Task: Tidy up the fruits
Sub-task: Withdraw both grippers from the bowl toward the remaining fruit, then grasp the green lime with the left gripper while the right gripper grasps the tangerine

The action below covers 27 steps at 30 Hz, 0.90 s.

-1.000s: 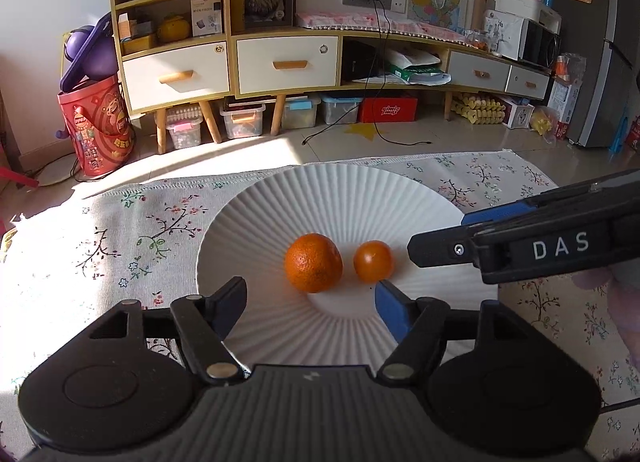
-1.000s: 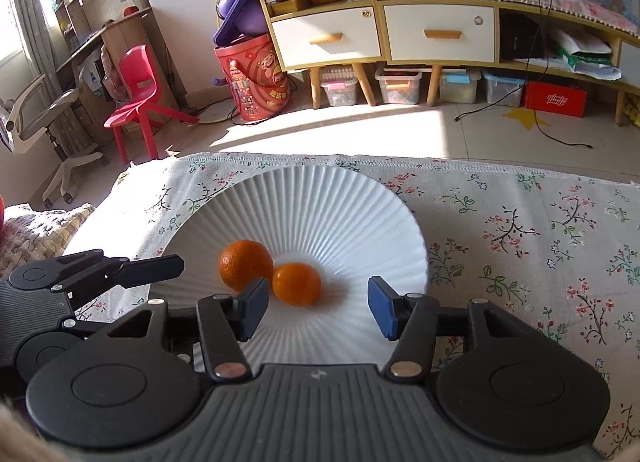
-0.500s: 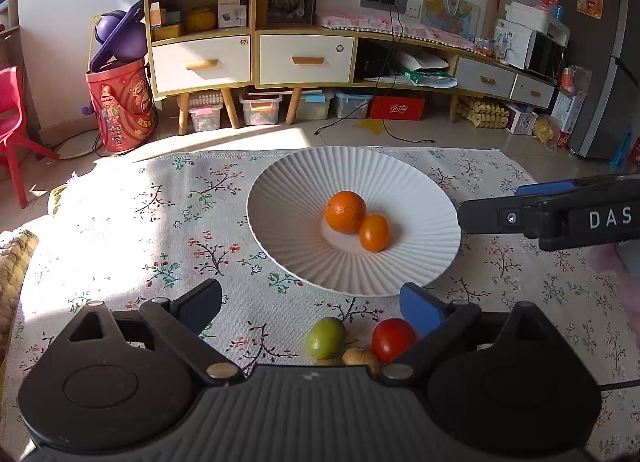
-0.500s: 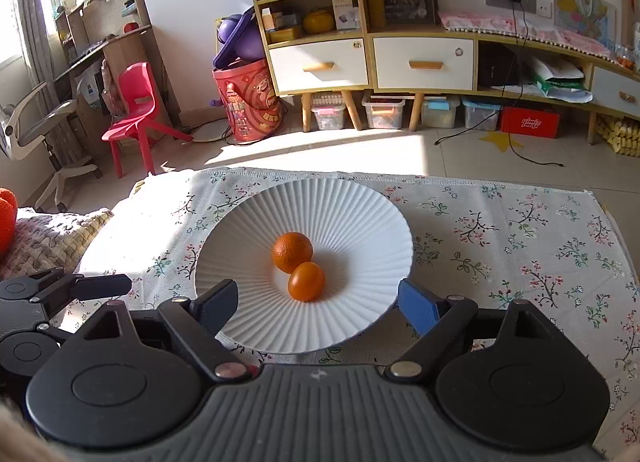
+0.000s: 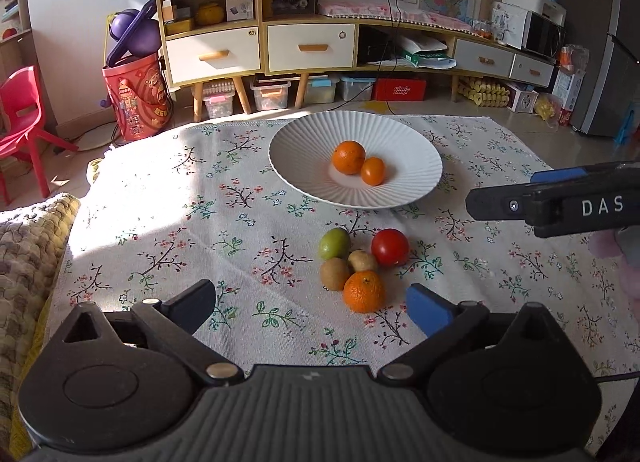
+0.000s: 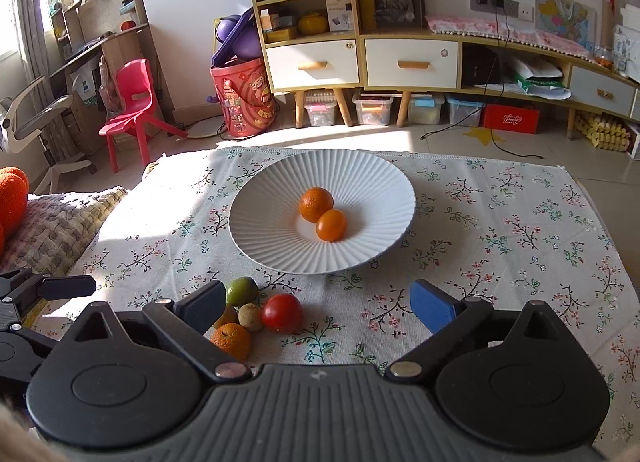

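Observation:
A white ribbed plate [image 5: 416, 177] [image 6: 384, 197] on the floral cloth holds a larger orange [image 5: 348, 157] [image 6: 316, 204] and a smaller one [image 5: 373, 171] [image 6: 331, 225]. In front of the plate lies a cluster: a green fruit [image 5: 334, 242] [image 6: 242, 290], a red tomato [image 5: 390, 246] [image 6: 282, 312], two brown kiwis [image 5: 334, 273], and an orange [image 5: 364, 291] [image 6: 232, 340]. My left gripper [image 5: 310, 304] hangs near the cluster, jaws still opening, nothing between them. My right gripper [image 6: 318, 302] is opening too and empty, with the cluster by its left finger.
A knitted cushion [image 5: 24, 262] [image 6: 60, 221] lies at the table's left edge. Beyond the table stand a red child's chair [image 6: 132, 101], a red bucket [image 5: 136, 97] and a low cabinet [image 6: 360, 57]. The right gripper's body [image 5: 560, 197] shows at the left view's right side.
Both grippers have pulled back from the plate and opened wider, leaving the two oranges on it. The fruit cluster in front of the plate has come into view.

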Available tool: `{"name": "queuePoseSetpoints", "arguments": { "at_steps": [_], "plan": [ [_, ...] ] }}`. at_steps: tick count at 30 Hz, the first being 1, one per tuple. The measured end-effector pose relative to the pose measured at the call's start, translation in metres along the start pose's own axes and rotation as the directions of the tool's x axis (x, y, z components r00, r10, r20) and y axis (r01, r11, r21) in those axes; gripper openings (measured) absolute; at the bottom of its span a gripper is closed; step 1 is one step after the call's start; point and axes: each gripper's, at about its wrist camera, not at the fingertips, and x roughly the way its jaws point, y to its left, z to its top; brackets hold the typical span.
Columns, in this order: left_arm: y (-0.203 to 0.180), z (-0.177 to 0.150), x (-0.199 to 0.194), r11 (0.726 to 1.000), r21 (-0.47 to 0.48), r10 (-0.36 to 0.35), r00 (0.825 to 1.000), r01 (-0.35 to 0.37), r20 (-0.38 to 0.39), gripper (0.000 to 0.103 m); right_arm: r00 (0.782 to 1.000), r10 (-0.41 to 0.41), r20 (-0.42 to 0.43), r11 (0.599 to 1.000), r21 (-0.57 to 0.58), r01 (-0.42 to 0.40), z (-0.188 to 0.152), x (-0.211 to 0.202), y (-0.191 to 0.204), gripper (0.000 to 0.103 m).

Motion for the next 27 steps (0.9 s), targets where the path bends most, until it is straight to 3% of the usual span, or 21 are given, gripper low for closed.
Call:
{"name": "queuePoseSetpoints", "arguments": {
  "at_steps": [12, 27],
  "plan": [
    [0.002, -0.047, -0.023, 1.0, 0.01, 0.025, 0.999, -0.025, -0.039, 0.092, 1.0, -0.014, -0.018, 1.0, 0.002, 0.014, -0.044, -0.014, 0.016, 0.1],
    [0.015, -0.083, -0.013, 0.997, -0.062, 0.033, 0.991, -0.041, -0.131, 0.091, 0.998, -0.054, -0.015, 0.997, -0.062, 0.053, -0.083, -0.007, 0.034, 0.102]
  ]
}}
